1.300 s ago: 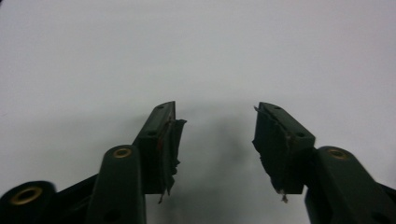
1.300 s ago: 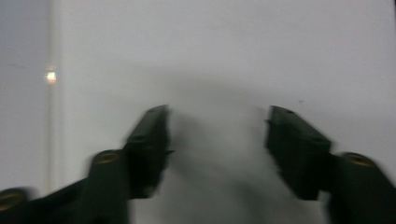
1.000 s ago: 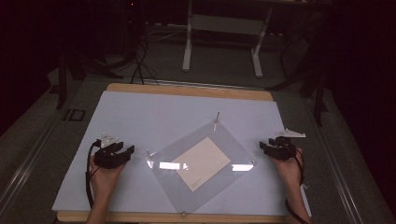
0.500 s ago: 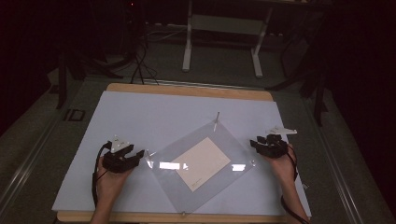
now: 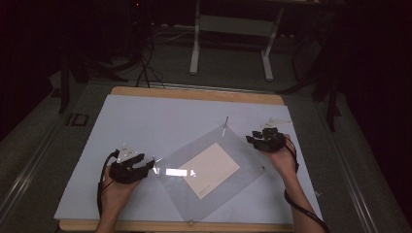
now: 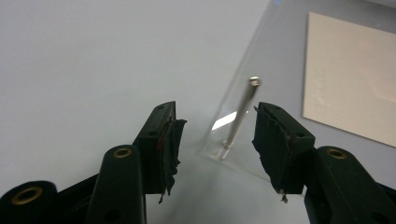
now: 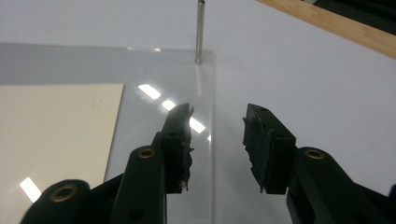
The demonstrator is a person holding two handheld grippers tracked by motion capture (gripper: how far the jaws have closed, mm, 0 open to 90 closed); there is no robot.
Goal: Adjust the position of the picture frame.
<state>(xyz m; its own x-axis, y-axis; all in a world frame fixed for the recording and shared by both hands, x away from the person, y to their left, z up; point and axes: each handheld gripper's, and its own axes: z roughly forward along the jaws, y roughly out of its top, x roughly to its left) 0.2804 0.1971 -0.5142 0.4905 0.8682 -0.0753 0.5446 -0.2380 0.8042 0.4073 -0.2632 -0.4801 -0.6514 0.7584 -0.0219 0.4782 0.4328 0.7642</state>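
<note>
High view: a clear acrylic sheet lies flat and turned diamond-wise on the pale worktop, a cream card under or inside it.
Corner pins: slim metal pins stand upright at its corners; the far pin is plain to see, and the near pin reads as a small stud by the worktop's front edge.
Left claw: jaws apart, at the sheet's left corner.
Right claw: jaws apart, at the sheet's right corner, low over the edge.
Left gripper view: the left pin stands between the open pads, touching neither; it leans in this picture, probably from the camera's tilt.
Right gripper view: the sheet's edge runs up between the jaws toward the far pin; no pin sits between these pads.
Step in hand, as I judge it: taking hold at both corners.
Doing it well: centre the left pads on the pin shaft before closing, squeeze squarely, and act evenly on both sides so the sheet does not twist or skid.
</note>
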